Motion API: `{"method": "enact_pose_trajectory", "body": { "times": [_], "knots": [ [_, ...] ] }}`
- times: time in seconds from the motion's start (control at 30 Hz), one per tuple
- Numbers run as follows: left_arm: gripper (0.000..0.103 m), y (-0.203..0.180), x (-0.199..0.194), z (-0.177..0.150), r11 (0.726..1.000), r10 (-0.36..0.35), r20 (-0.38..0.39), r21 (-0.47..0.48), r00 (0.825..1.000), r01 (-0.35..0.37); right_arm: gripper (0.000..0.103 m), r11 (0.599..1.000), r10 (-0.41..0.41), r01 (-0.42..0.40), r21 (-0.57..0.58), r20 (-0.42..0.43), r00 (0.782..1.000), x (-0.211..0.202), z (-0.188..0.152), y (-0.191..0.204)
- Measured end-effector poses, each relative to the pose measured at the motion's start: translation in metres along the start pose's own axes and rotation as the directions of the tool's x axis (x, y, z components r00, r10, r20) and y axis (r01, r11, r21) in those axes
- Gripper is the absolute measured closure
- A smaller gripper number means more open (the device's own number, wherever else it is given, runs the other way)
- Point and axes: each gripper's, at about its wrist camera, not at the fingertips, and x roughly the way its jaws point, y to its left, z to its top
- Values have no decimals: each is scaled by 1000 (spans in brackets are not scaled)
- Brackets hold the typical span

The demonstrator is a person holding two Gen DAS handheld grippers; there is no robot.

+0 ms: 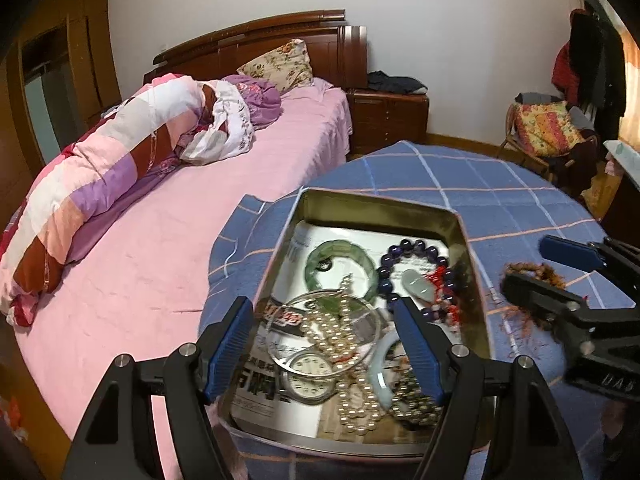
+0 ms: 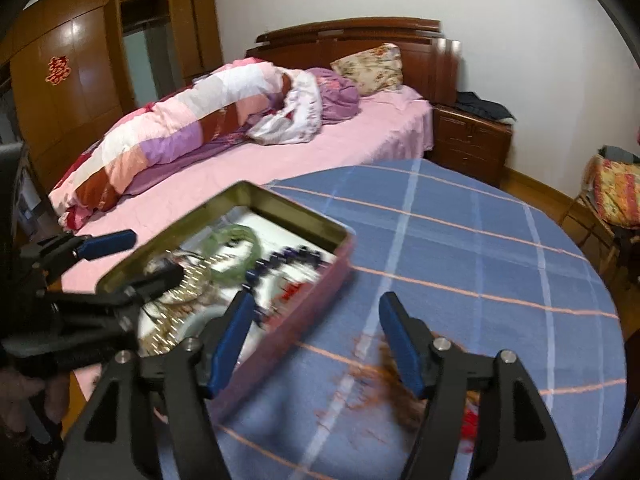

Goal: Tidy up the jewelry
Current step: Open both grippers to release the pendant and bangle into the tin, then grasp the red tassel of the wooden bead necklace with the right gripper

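Left gripper (image 1: 324, 348) is hovering w/ jaws open over the tin (image 1: 384, 204), center-bottom of frame. Inside are lying pearls (image 1: 352, 392), a green bangle (image 1: 340, 264), purple beads (image 1: 416, 252) & a watch (image 1: 310, 376); the printed paper lining is unreadable. Right gripper (image 2: 316, 340), jaws open & empty, is hanging beside a brown bead string (image 2: 404, 400) on the table (image 2: 480, 240), lower right.

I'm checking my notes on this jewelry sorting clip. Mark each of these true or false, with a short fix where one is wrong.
1. The tin sits on a blue checked cloth. True.
2. The green bangle lies on the cloth outside the tin. False: it lies inside the tin.
3. The right gripper is shut on the pearl necklace. False: its jaws are open and the pearls lie in the tin.
4. A brown tasselled bracelet lies on the cloth beside the tin. True.
5. The left gripper is open above the tin. True.
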Motion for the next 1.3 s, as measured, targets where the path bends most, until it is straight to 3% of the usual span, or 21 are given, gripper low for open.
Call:
{"method": "enact_pose_trajectory", "body": {
  "times": [0.07, 0.3, 0.67, 0.73, 0.8, 0.87, 0.97, 1.07, 1.3],
  "knots": [
    [24, -4, -1, 0, 1000, -8, 6, 2, 1000, 8, 32, 999, -36, 36, 24, -7, 999, -8, -7, -16],
    [22, -22, 3, -3, 999, -45, -11, 15, 999, 45, 32, 979, -168, 175, 106, -69, 983, -29, -40, -69],
    [22, -47, 7, 1, 998, -52, -29, 37, 998, 53, 32, 973, -185, 199, 119, -121, 975, -27, -60, -80],
    [22, -52, 8, 1, 997, -56, -33, 42, 998, 58, 38, 976, -177, 192, 108, -131, 975, -23, -61, -79],
    [22, -58, 7, 1, 996, -67, -32, 48, 997, 69, 56, 980, -153, 171, 100, -165, 974, -16, -62, -79],
    [22, -64, 6, 2, 995, -75, -30, 59, 997, 77, 67, 984, -117, 139, 110, -186, 975, -12, -63, -81],
    [22, -76, 4, 3, 992, -91, -25, 82, 996, 93, 95, 986, -95, 116, 122, -167, 981, -17, -64, -83],
    [22, -88, 2, 5, 988, -115, -23, 103, 993, 117, 96, 982, -105, 126, 138, -148, 983, -25, -67, -87],
    [22, -123, 3, 8, 974, -156, -26, 161, 987, 158, 96, 959, -223, 236, 156, -99, 970, -43, -66, -104]
  ]
}}
